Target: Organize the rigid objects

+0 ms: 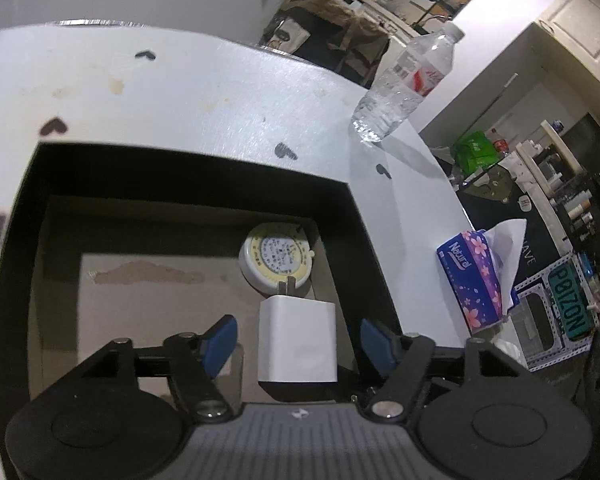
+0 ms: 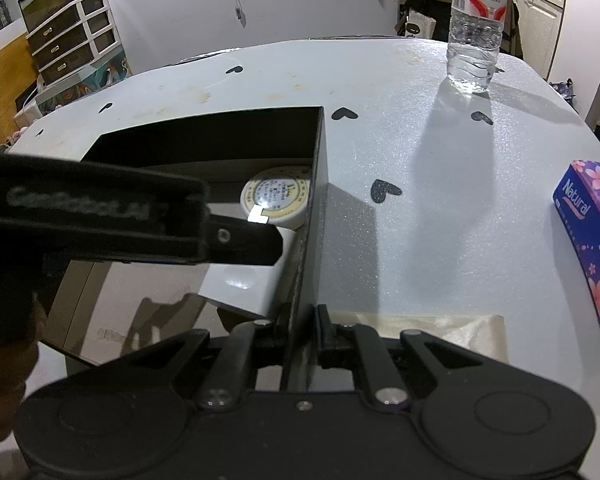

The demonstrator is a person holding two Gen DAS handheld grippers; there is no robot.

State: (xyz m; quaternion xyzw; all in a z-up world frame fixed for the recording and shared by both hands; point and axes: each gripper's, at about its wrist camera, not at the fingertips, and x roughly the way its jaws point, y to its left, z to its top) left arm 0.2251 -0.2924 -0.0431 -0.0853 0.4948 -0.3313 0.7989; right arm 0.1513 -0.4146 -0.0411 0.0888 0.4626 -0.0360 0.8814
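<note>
Two grippers work at the black box: left gripper wide open around the white charger, right gripper pinching the box's wall; letting go could shift the box.

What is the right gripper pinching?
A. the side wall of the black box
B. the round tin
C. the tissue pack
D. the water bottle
A. In the right wrist view the right gripper has its jaws closed on the thin side wall of the black box, while the water bottle, tissue pack and round tin sit apart from it.
</note>
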